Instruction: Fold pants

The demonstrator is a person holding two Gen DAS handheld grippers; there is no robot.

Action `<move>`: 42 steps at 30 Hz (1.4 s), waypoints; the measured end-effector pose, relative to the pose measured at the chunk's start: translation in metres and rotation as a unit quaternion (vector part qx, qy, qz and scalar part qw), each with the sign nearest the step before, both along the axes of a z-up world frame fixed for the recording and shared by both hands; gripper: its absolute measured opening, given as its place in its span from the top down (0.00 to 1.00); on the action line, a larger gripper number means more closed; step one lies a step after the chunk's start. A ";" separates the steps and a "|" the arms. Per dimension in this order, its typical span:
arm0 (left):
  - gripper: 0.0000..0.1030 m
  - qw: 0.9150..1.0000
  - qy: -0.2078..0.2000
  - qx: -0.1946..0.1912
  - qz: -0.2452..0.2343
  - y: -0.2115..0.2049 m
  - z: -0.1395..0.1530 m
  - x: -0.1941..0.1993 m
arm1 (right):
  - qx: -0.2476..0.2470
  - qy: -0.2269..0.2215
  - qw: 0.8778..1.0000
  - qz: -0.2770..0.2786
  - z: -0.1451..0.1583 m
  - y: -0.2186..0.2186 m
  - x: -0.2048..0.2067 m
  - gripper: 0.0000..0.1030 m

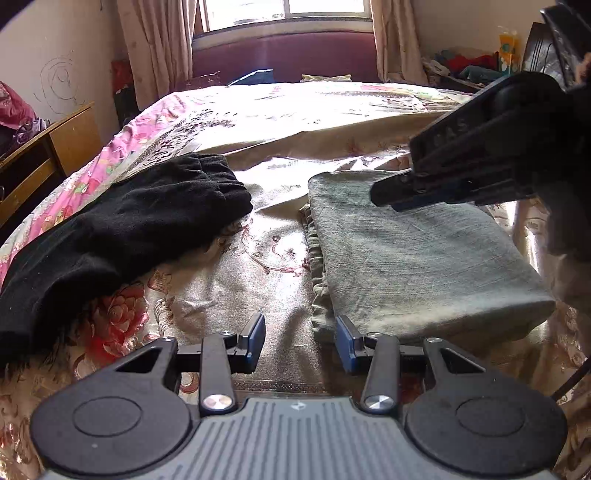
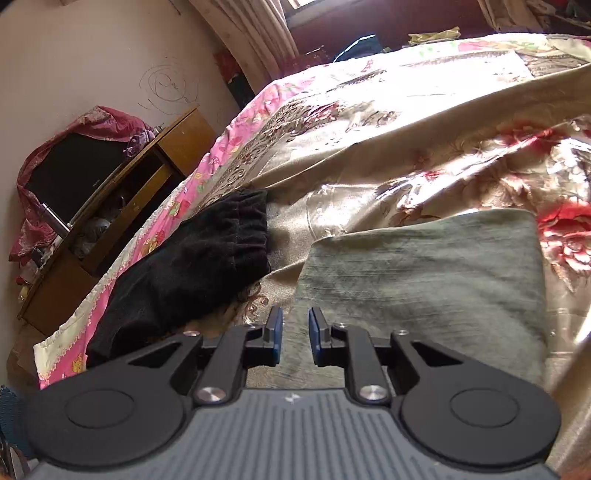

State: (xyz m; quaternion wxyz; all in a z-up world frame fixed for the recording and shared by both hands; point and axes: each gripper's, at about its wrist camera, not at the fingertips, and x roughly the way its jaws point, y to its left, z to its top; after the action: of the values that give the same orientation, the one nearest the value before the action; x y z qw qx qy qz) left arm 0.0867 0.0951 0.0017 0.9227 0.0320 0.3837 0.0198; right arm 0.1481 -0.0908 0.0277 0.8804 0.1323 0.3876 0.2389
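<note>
Grey-green pants (image 1: pixel 413 254) lie folded in a thick rectangle on the floral bedspread (image 1: pixel 258 258); they also show in the right wrist view (image 2: pixel 424 273). My left gripper (image 1: pixel 301 341) is open and empty, low at the near left corner of the folded pants. My right gripper (image 2: pixel 295 334) is open with a narrow gap and empty, just above the pants' near left part. In the left wrist view the right gripper (image 1: pixel 388 195) hovers over the pants' far side.
Black pants (image 1: pixel 122 236) lie loosely spread to the left, also in the right wrist view (image 2: pixel 192 273). A wooden cabinet (image 2: pixel 122 206) stands by the bed's left side. Curtains and a window (image 1: pixel 284 14) are at the far end.
</note>
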 end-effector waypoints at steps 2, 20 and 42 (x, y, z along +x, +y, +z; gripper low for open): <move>0.46 1.000 0.017 -0.006 -0.011 -0.011 -0.004 0.002 | -0.027 0.021 0.999 -0.015 -0.013 -0.018 -0.017 0.81; 0.46 1.000 0.010 -0.013 -0.022 -0.036 0.032 -0.014 | -0.003 -0.013 0.996 -0.089 -0.006 -0.087 -0.076 0.73; 0.44 0.999 0.044 -0.015 -0.011 -0.069 -0.007 0.005 | -0.032 -0.001 0.995 -0.099 -0.040 -0.090 -0.076 0.71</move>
State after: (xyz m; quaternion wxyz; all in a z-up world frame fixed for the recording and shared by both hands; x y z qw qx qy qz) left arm 0.0919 0.0263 -0.0050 0.9056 0.0230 0.4234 0.0028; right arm 0.0724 -0.1812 -0.0125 0.9039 0.1418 0.3790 0.1387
